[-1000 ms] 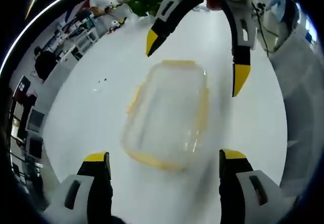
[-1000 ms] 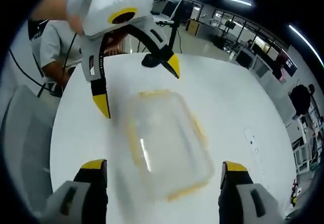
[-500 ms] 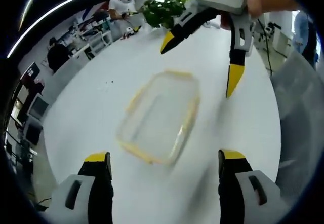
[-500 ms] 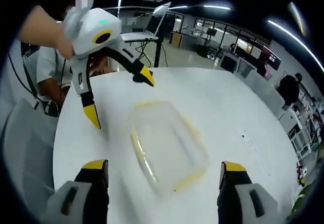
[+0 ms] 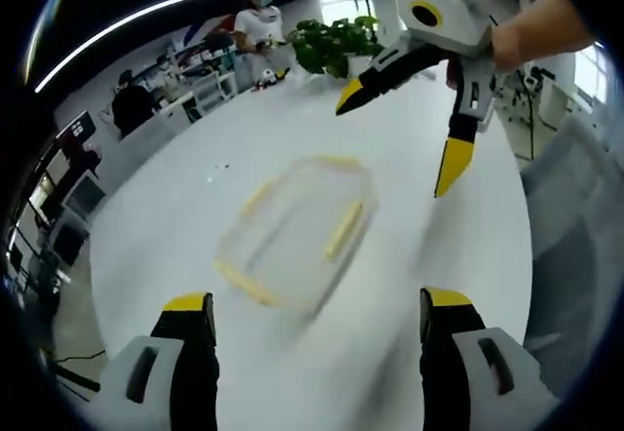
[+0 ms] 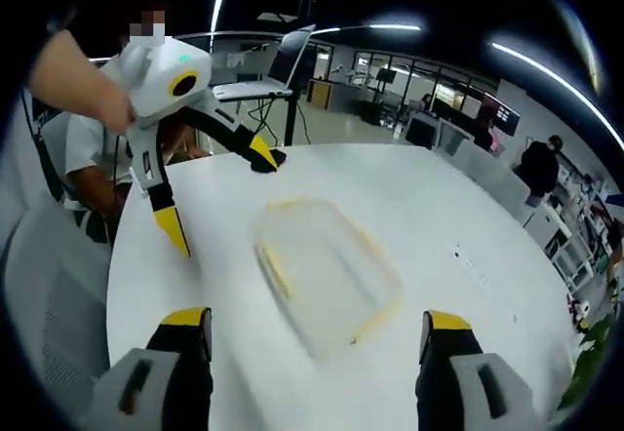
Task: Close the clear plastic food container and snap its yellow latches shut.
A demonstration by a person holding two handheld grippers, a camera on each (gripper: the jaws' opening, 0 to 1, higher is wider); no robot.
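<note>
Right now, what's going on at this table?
A person holds two yellow-tipped grippers over a clear plastic food container with yellow latches lying on a round white table. The left gripper and right gripper both hang open, touching nothing. The lid looks seated; whether the latches are snapped is too blurred to tell.

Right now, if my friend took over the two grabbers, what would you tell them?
Left gripper: open, holding nothing, above the table. Right gripper: open, holding nothing too.
The clear container with yellow latches lies flat on the white table between the two grippers, touched by neither.
Done: its lid looks to be on, though blur makes this uncertain.
Left: whether any latches are snapped cannot be told, so check each side and press down the loose ones.
</note>
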